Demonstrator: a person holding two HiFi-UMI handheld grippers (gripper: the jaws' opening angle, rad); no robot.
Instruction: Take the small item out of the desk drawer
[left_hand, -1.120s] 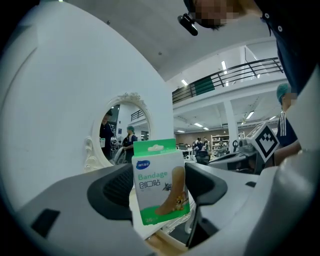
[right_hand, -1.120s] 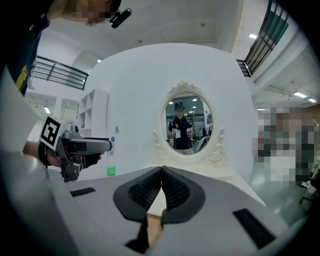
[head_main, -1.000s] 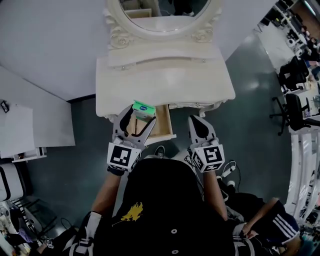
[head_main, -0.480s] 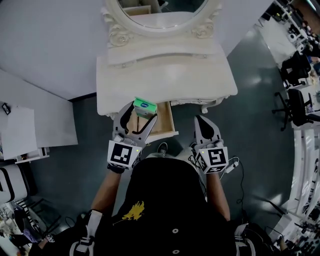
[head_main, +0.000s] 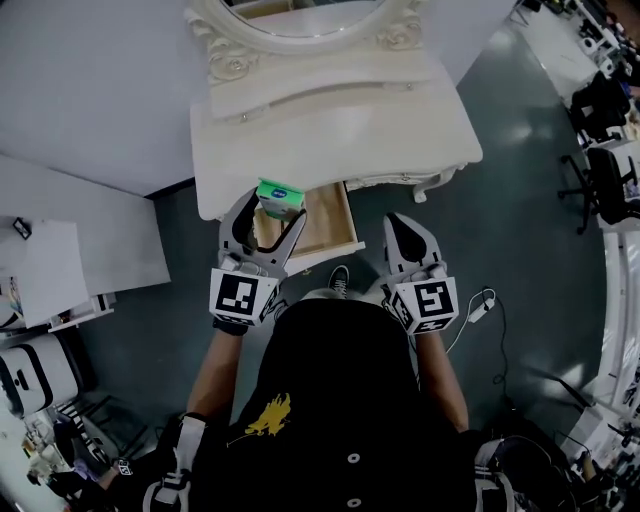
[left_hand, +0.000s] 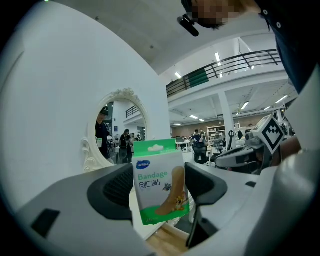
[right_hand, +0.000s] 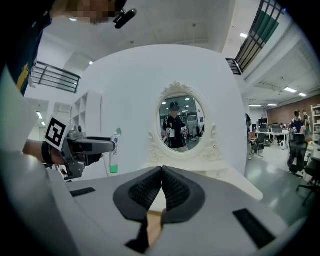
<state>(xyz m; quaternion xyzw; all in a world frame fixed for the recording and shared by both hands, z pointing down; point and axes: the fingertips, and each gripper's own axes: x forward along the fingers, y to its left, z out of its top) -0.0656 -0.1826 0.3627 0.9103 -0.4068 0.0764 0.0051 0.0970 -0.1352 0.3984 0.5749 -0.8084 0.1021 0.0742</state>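
Note:
A small green and white bandage box (head_main: 279, 197) (left_hand: 160, 182) is held upright between the jaws of my left gripper (head_main: 267, 222) (left_hand: 161, 187), which is shut on it above the front left corner of the white dressing table (head_main: 400, 140). Just right of it the wooden drawer (head_main: 325, 228) stands pulled out. My right gripper (head_main: 407, 240) (right_hand: 161, 186) hangs in front of the table, right of the drawer, its jaws shut with nothing between them. In the right gripper view the bandage box (right_hand: 114, 151) shows edge-on at the left.
An oval mirror (head_main: 300, 20) (right_hand: 181, 122) in a carved white frame stands at the back of the table. A white wall runs behind it. A white cabinet (head_main: 60, 265) sits to the left, office chairs (head_main: 610, 180) at the far right, a cable (head_main: 480, 310) on the dark floor.
My left gripper with the bandage box has lifted slightly and moved a little left toward the table edge. The right gripper has barely shifted. The head view has tilted.

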